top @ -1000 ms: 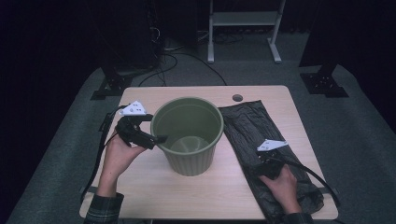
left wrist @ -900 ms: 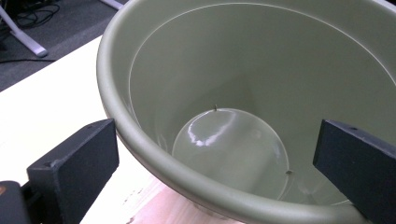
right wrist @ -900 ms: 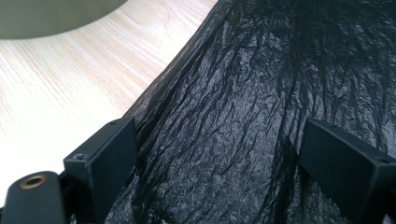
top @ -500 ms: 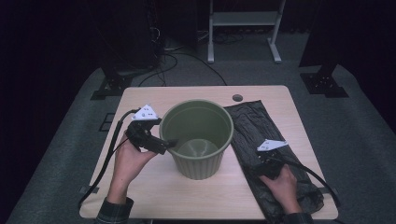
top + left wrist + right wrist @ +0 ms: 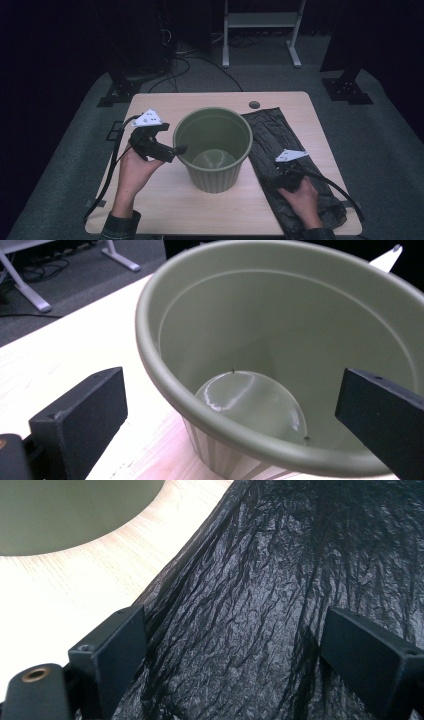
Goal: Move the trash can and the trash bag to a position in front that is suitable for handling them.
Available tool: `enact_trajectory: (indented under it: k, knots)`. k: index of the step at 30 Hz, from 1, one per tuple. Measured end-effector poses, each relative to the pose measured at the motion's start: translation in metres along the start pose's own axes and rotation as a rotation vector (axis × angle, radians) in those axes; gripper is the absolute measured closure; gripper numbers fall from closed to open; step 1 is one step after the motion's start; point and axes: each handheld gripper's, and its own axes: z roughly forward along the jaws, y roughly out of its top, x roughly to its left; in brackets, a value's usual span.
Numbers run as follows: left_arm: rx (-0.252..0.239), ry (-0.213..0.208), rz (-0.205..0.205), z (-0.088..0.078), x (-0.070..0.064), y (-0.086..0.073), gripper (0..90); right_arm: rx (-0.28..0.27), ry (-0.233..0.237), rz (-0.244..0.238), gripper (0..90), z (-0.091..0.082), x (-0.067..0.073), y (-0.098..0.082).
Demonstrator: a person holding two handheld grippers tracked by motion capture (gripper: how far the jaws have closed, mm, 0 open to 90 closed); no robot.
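Observation:
A green plastic bin [image 5: 215, 145] stands upright in the middle of the table, with nothing in it. My left gripper [image 5: 178, 149] is at its left rim. In the left gripper view the jaws stand wide apart around the bin's rim [image 5: 165, 390], one outside and one over the inside, and neither touches it. A crinkled black plastic bag [image 5: 272, 132] lies flat to the right of the bin. My right gripper [image 5: 285, 169] rests low over the bag [image 5: 260, 580], jaws open, with the film below and between them.
The light wooden table [image 5: 165, 200] has a small round hole [image 5: 254, 105] at its back edge. Cables trail from both grippers over the table's sides. A white stand [image 5: 260, 25] and dark equipment feet stand on the grey floor behind.
The bin now stands a little farther right, closer to the bag. My left gripper has shifted slightly right and stays at the rim. The right gripper has kept still.

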Motion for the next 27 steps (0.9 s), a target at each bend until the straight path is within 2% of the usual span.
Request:
enact_trajectory:
  k: [9, 13, 19, 27]
  knots:
    - [-0.022, 0.054, -0.017, -0.026, -0.01, -0.009, 0.0, 0.0, 0.002, -0.002, 9.9, 0.0, 0.0, 0.0]
    - [-0.047, 0.037, -0.037, -0.033, -0.014, -0.02, 0.0, 0.0, 0.003, -0.003, 9.9, 0.0, 0.0, 0.0]
    - [-0.049, 0.04, -0.026, -0.034, -0.016, -0.038, 0.0, -0.001, 0.004, -0.005, 9.9, 0.0, 0.0, 0.0]
    - [-0.053, 0.034, -0.013, -0.024, -0.019, -0.069, 0.0, 0.0, 0.005, -0.007, 9.8, 0.0, 0.0, 0.0]
